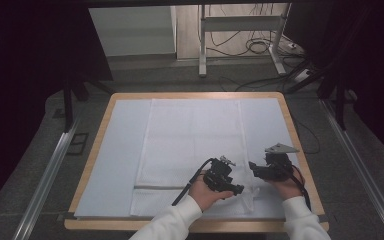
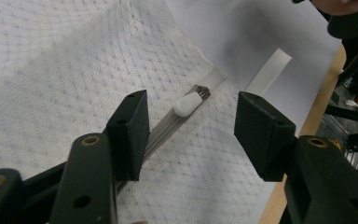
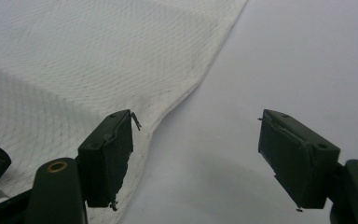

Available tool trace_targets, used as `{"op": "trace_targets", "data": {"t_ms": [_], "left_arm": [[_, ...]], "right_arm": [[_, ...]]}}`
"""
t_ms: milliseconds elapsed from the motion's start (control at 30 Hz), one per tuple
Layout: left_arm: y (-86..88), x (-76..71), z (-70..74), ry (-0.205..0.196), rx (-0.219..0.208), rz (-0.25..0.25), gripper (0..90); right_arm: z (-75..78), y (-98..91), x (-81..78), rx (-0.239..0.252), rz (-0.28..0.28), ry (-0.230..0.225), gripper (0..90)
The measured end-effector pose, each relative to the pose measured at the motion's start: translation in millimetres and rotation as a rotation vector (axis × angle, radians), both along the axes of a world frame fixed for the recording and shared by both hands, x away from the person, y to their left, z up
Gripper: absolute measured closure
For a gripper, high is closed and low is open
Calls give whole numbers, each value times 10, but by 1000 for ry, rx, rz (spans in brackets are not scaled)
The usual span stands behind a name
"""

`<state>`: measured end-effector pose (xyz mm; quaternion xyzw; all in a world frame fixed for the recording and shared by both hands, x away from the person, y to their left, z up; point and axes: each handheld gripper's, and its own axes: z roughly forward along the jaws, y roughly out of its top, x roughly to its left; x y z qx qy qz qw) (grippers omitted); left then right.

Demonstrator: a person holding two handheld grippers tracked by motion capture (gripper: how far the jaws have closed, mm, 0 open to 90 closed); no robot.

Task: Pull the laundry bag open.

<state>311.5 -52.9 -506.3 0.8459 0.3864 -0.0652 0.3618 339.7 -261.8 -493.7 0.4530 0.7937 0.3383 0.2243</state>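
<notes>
A white mesh cloth bag [image 1: 190,135] lies flat on a pale sheet [image 1: 120,150] covering the table. A zipper [image 2: 163,133] runs along the bag's near edge and ends in a white pull tab [image 2: 188,103]. My left gripper [image 1: 237,190] hovers over the bag's near right corner. In the left gripper view its jaws [image 2: 193,119] stand apart on either side of the tab, touching nothing. My right gripper [image 1: 253,167] sits just right of it. Its jaws [image 3: 198,135] are wide open over the bag's edge [image 3: 186,88] and the bare sheet.
The wooden table rim [image 1: 300,150] runs close to my right hand. A white ribbed strip [image 2: 268,70] lies on the sheet by the bag's corner. Beyond the table are a desk frame [image 1: 202,45] and floor cables [image 1: 260,47].
</notes>
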Motion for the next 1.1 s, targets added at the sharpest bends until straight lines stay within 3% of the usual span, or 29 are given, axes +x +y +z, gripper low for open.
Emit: {"op": "trace_targets", "data": {"t_ms": [433, 1100], "left_arm": [[-60, 39, -57, 47, -12, -12, 545], [-66, 14, -76, 50, -19, -15, 651]], "right_arm": [[5, -12, 1, -5, -7, -7, 260], [3, -21, 4, -12, -13, -9, 260]]}}
